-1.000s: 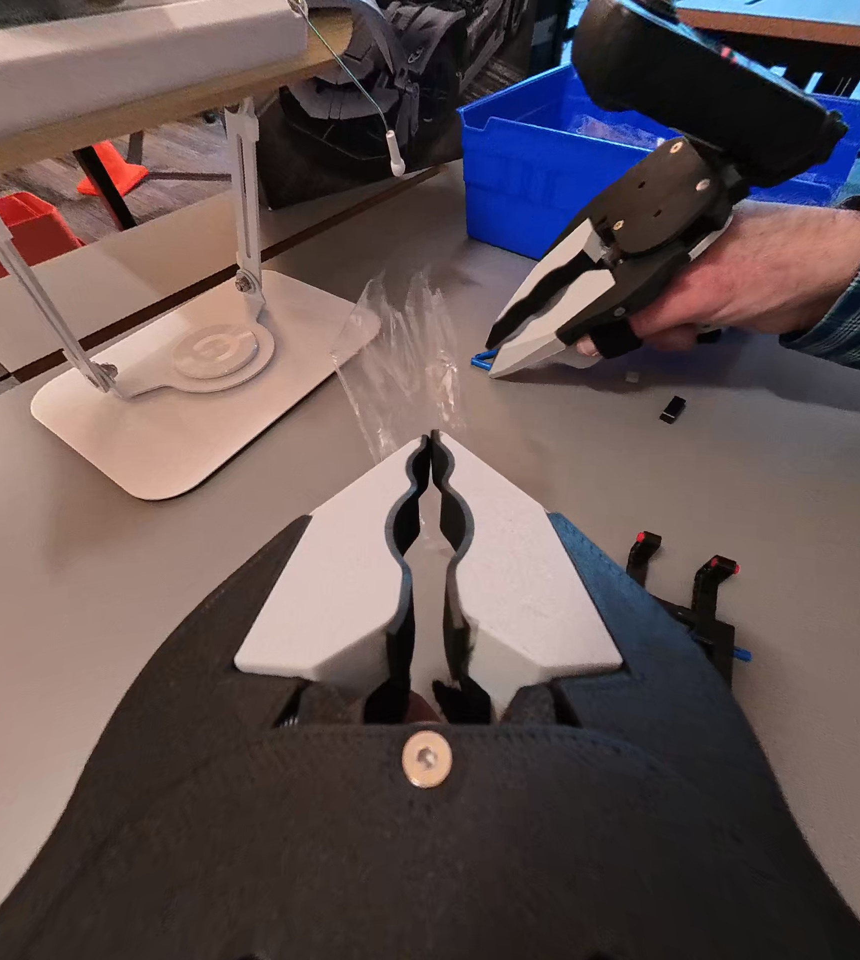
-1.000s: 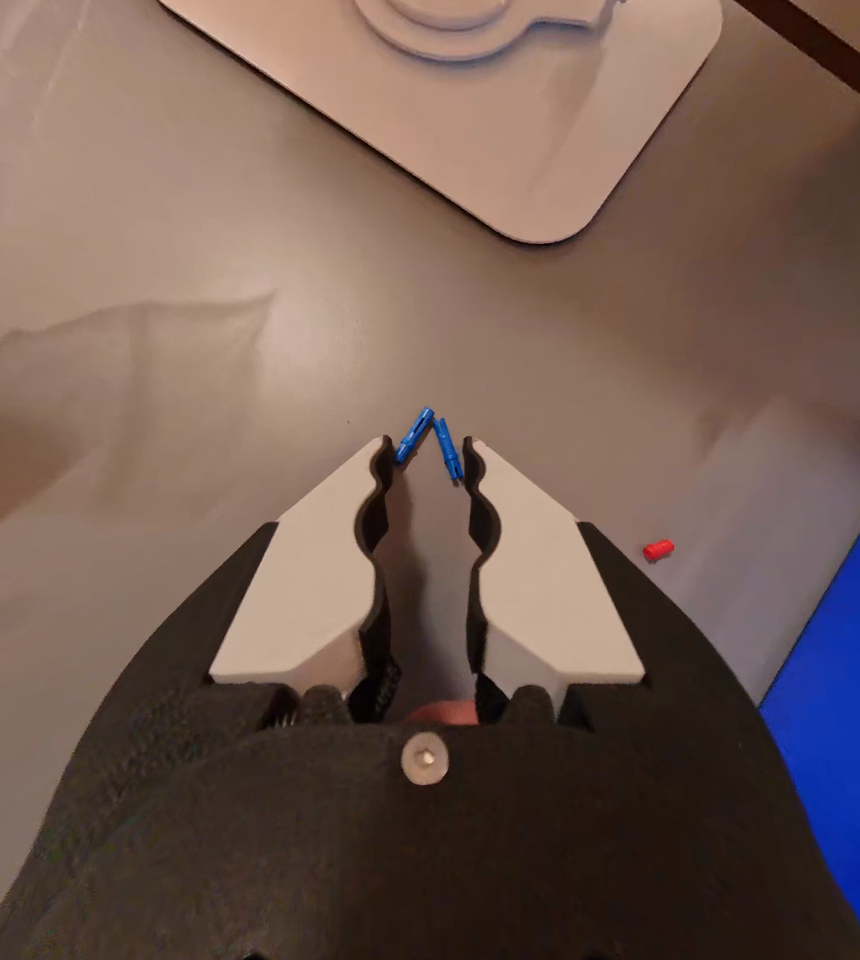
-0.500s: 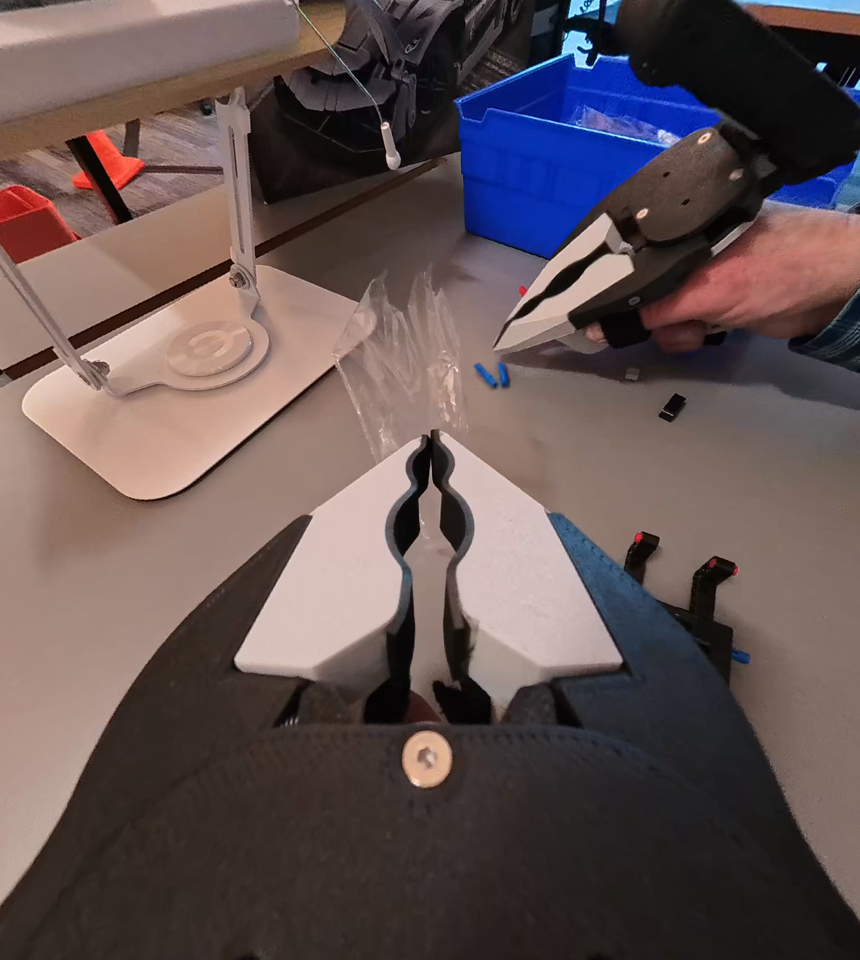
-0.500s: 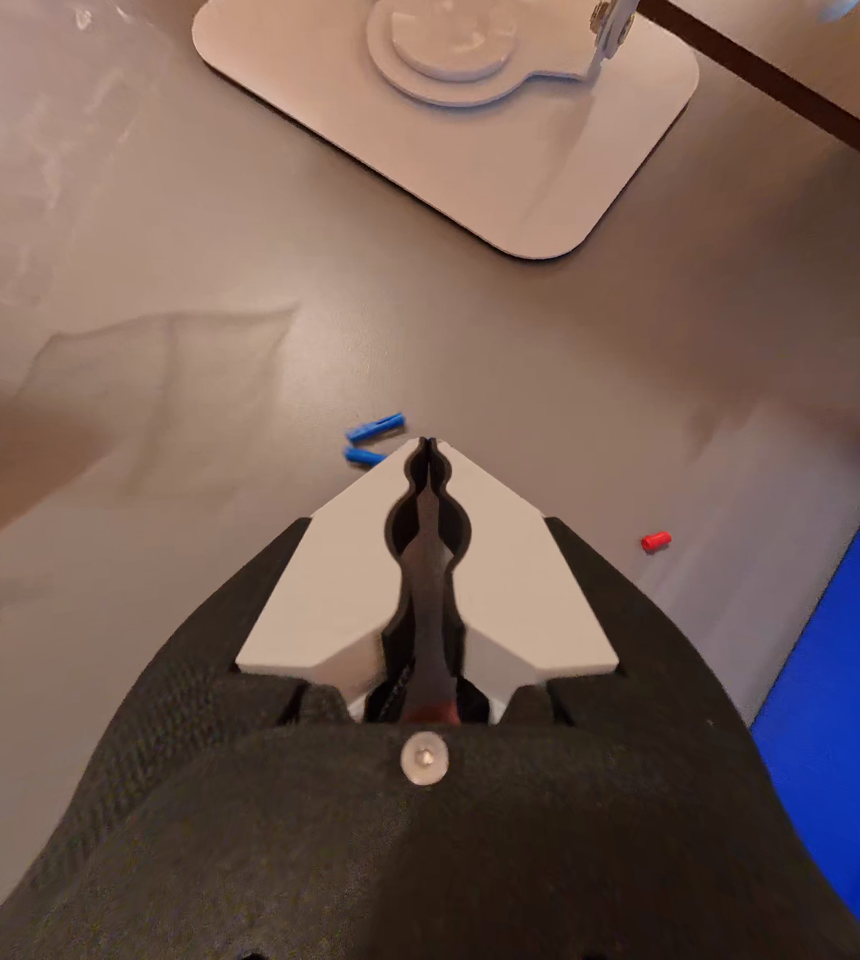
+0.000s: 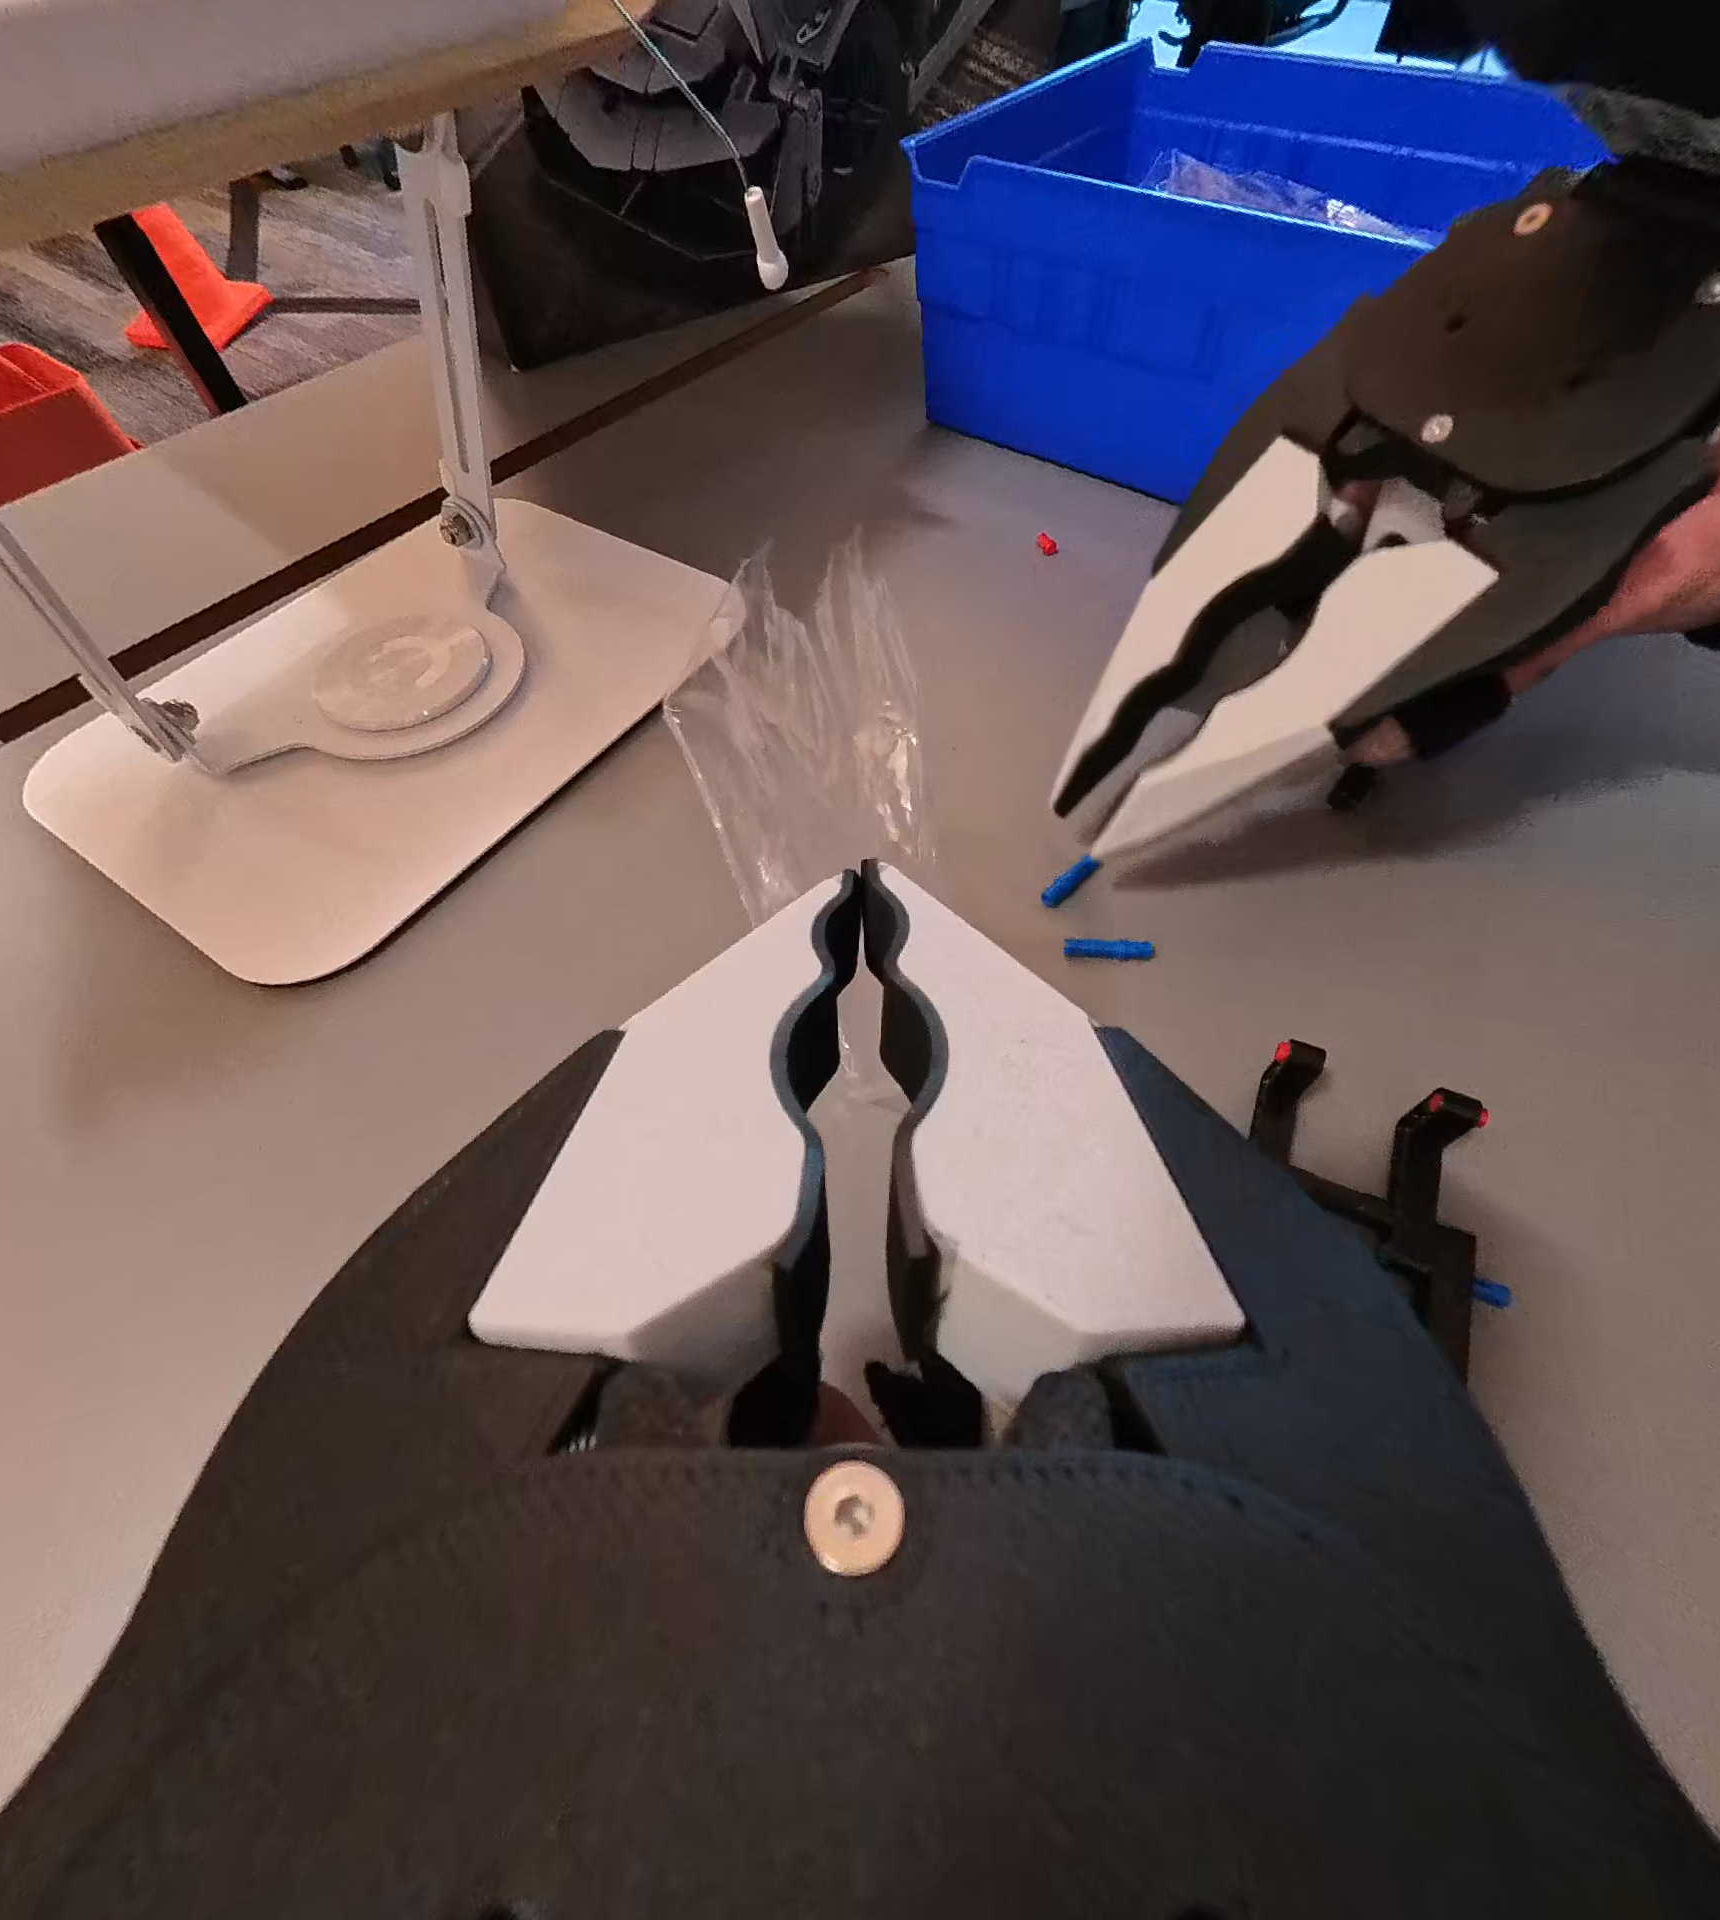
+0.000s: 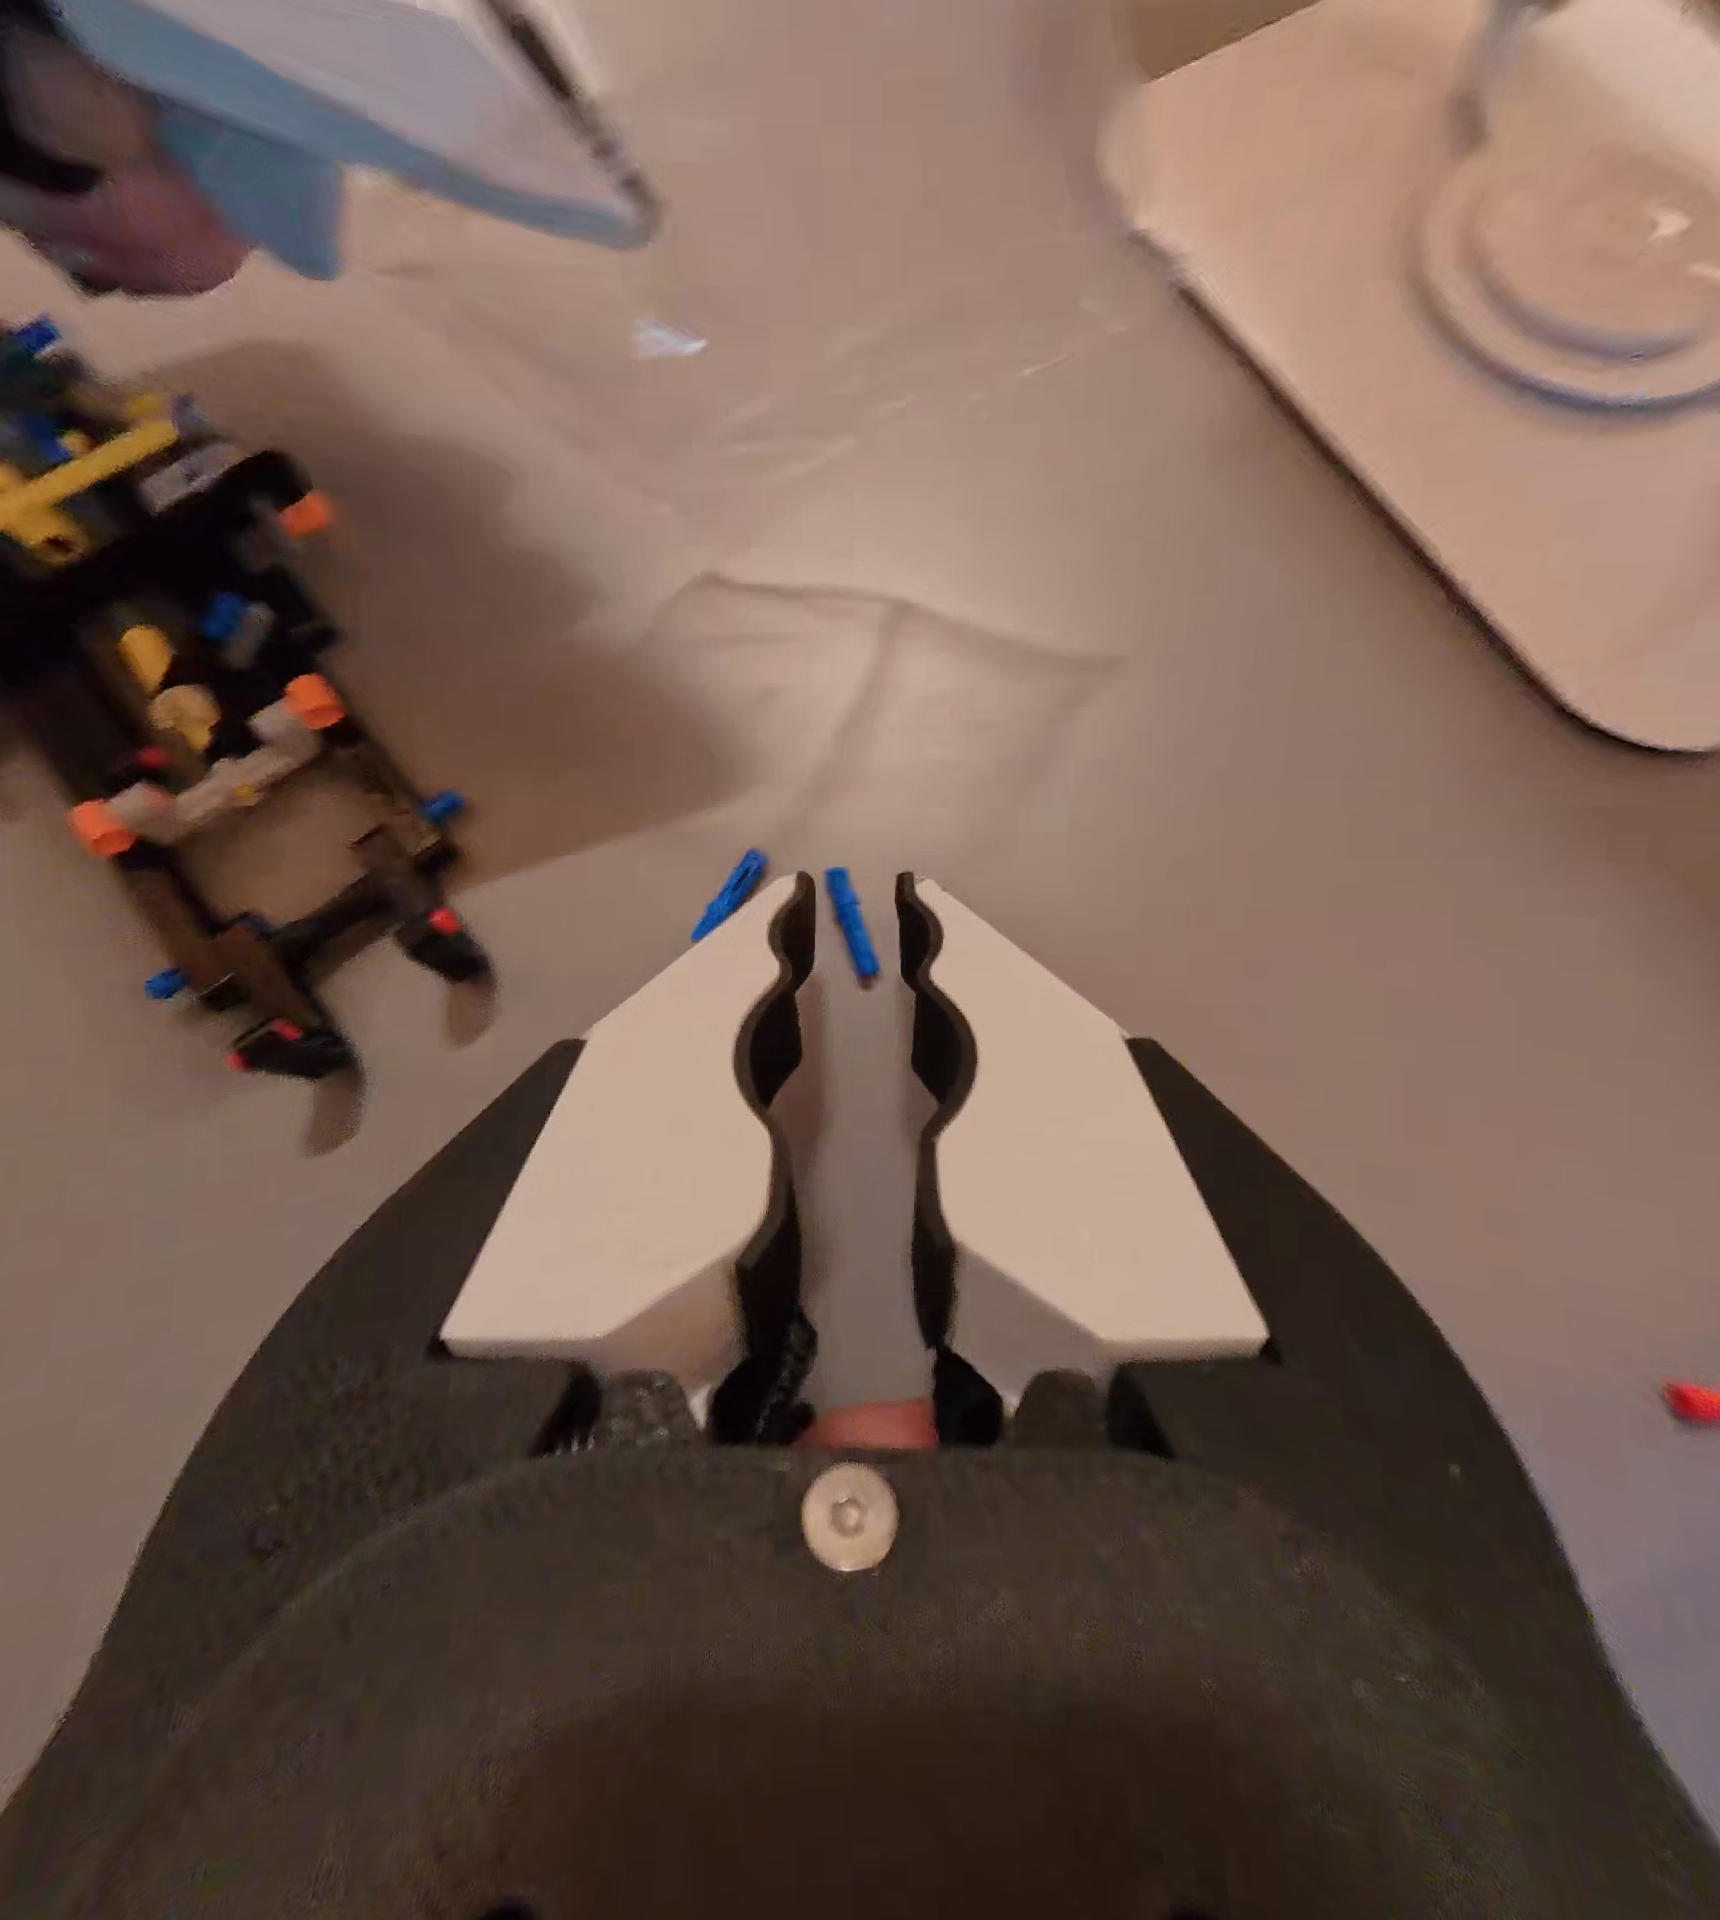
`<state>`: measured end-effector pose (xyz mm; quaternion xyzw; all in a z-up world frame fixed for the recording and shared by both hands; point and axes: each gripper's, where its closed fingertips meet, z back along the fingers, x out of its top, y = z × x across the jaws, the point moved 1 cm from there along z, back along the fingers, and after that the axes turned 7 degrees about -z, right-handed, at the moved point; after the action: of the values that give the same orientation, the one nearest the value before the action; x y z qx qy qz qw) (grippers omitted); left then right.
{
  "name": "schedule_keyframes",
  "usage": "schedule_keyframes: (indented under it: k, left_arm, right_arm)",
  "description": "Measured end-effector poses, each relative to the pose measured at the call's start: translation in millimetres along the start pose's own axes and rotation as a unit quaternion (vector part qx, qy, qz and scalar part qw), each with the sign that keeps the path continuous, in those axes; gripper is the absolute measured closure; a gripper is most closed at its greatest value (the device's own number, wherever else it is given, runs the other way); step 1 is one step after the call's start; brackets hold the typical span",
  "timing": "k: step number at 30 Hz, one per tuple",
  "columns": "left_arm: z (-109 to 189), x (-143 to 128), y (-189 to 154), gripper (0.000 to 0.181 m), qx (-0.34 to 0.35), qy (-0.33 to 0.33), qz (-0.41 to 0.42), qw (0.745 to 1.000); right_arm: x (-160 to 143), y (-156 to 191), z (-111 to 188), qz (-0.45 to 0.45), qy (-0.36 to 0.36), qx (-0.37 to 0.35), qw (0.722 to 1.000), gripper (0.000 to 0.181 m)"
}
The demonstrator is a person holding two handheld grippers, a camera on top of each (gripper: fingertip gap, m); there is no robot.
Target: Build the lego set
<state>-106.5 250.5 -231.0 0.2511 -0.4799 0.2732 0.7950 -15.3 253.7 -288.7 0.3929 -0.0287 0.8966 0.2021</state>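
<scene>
Soft, even overhead light leaves diffuse shadows on the grey tabletop [image 5: 212, 1195], wide-angle bending curves the edges, and the right wrist view is warmer and motion-blurred at its left.

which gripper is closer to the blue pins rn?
Right. The right gripper is open with one blue pin between its fingers and the other beside them. The left gripper, shut on a plastic bag, sits farther back.
</scene>
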Motion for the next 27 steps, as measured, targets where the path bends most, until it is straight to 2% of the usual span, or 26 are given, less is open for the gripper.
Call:
schedule_keyframes:
  k: [1,3,10,14,18,23,27]
  left_arm:
    - [0.1,-0.2,-0.5,0.181,-0.001,0.0,0.0,1.0]
    - [0.5,-0.5,-1.8,0.181,-0.004,0.001,-0.001,1.0]
    - [2.7,-2.1,-3.0,0.181,-0.003,0.003,-0.004,1.0]
    - [1.0,-2.9,-3.5,0.181,0.006,0.004,-0.02,1.0]
    - [-0.4,-1.2,-4.4,0.181,0.011,0.003,-0.031,0.999]
    - [-2.0,-0.1,-8.7,0.181,0.01,0.001,-0.037,0.999]
    - [-3.1,-0.3,-11.5,0.181,0.011,0.001,-0.05,0.999]
  right_arm:
    - [-4.8,7.7,-4.6,0.018,0.017,0.012,1.0,0.166]
    - [-11.5,5.4,-13.2,0.044,0.038,-0.016,0.998,0.17]
    - [-7.4,2.9,-13.4,0.045,0.029,-0.027,0.998,0.178]
    - [32.5,10.4,14.0,0.018,-0.068,0.01,0.997,0.179]
    - [82.2,20.0,42.8,-0.01,-0.169,0.056,0.984,0.179]
    - [111.3,29.1,42.9,-0.001,-0.225,0.086,0.97,0.179]
    - [110.1,32.3,24.4,0.021,-0.211,0.083,0.974,0.179]
